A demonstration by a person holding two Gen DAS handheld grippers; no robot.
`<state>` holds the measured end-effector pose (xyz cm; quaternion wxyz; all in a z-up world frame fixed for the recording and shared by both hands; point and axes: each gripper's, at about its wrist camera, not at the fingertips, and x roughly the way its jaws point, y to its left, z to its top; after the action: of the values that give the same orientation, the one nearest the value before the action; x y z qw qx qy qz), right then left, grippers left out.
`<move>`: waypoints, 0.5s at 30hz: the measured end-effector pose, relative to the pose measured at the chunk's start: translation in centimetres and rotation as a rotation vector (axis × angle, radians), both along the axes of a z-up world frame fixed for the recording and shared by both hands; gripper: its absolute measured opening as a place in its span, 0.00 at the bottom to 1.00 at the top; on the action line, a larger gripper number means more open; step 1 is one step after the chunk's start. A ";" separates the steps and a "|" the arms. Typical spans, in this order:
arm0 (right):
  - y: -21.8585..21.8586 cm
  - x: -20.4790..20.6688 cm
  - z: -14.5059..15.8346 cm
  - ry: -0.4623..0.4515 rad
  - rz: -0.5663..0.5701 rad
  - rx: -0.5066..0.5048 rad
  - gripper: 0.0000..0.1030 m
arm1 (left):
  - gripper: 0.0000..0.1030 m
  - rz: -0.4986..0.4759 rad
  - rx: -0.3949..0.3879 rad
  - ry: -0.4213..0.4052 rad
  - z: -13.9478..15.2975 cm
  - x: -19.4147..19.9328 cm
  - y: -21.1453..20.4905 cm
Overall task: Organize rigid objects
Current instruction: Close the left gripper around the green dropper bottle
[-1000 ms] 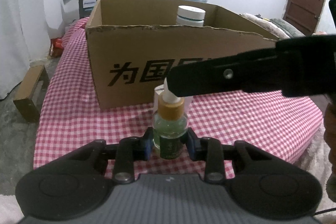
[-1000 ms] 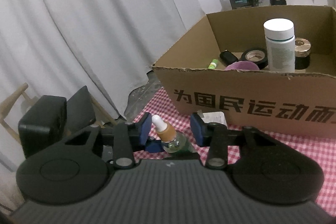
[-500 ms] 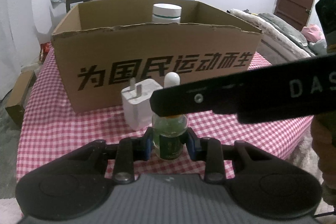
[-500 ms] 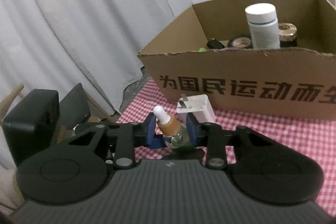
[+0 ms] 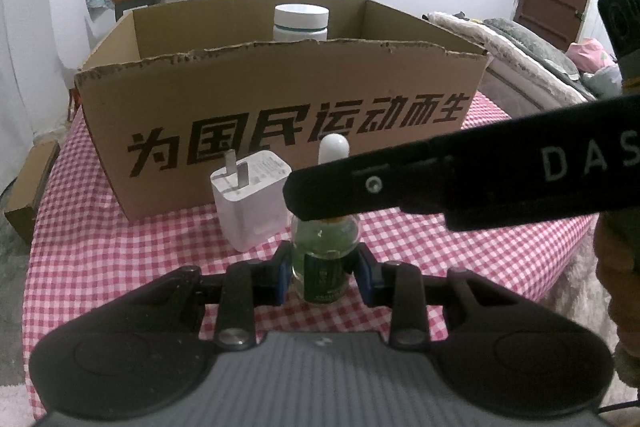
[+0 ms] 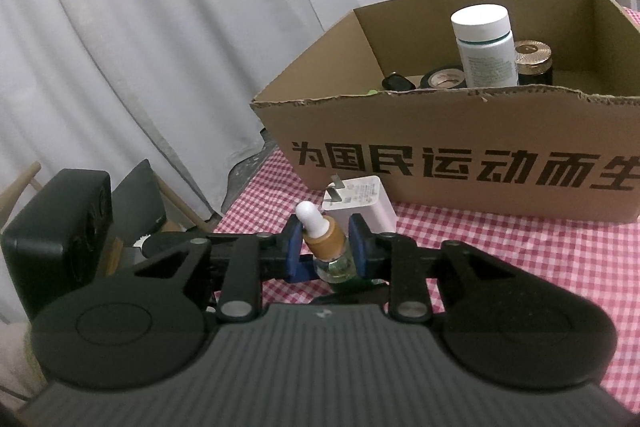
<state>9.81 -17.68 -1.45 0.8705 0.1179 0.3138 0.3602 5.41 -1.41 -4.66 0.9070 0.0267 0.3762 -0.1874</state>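
- Right now the left tool [image 5: 323, 273] is clamped on the glass body of a small dropper bottle [image 5: 323, 259], its blue pads pressed against both sides.
- That bottle stands upright, green liquid inside, on the red-and-white checked cloth [image 5: 120, 251] of the desk, near its front edge.
- From the right wrist view, the right tool [image 6: 325, 247] reaches in at the bottle's tan collar [image 6: 325, 239]; its jaws have just been closing, and the blue pads now sit against the collar on both sides, the white rubber bulb [image 6: 309, 214] tilting up between them.
- In the left wrist view, one black finger of the right tool crosses in front of the bottle's neck, so only the bulb tip shows above it.
- A white plug adapter [image 5: 252, 201] stands just behind and left of the bottle, prongs up, close to the front wall of the cardboard box [image 5: 280, 115].
- The box is open-topped, with black Chinese lettering across its front.
- Inside it stand a white-capped bottle [image 6: 485, 47], a dark jar with a gold lid [image 6: 533, 62], a roll of black tape [image 6: 442, 79] and a small black item [image 6: 397, 81].
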 end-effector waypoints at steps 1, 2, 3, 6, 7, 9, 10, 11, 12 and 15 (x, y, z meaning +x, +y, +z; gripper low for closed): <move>0.0 0.0 0.0 0.000 0.000 0.000 0.23 | 0.33 0.001 0.000 0.005 -0.1 0.0 0.0; 0.0 0.0 0.0 0.001 0.000 0.000 0.23 | 0.33 0.002 0.000 0.011 -0.2 0.1 0.0; 0.0 0.0 0.0 0.002 -0.001 0.001 0.23 | 0.33 0.003 -0.001 0.014 -0.3 0.1 0.0; -0.1 0.0 0.0 0.006 -0.004 0.003 0.23 | 0.33 0.004 -0.002 0.015 -0.4 0.3 -0.1; -0.1 0.0 0.0 0.006 -0.005 0.002 0.23 | 0.33 0.004 -0.002 0.014 -0.4 0.3 -0.1; -0.1 0.0 0.0 0.006 -0.008 0.002 0.23 | 0.33 0.005 -0.001 0.011 -0.4 0.4 -0.2; -0.1 0.0 0.0 0.006 -0.009 0.001 0.23 | 0.33 0.006 -0.001 0.010 -0.5 0.4 -0.2; 0.0 0.0 0.0 0.006 -0.010 0.001 0.23 | 0.33 0.006 0.001 0.008 -0.5 0.5 -0.3; 0.0 0.0 0.0 0.006 -0.009 0.001 0.23 | 0.33 0.006 0.002 0.006 -0.5 0.5 -0.3; 0.0 0.0 0.0 0.006 -0.008 0.001 0.23 | 0.33 0.005 0.006 0.003 -0.6 0.4 -0.4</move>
<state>9.82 -17.72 -1.45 0.8711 0.1206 0.3158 0.3563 5.84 -1.84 -5.21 0.9068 0.0281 0.3783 -0.1840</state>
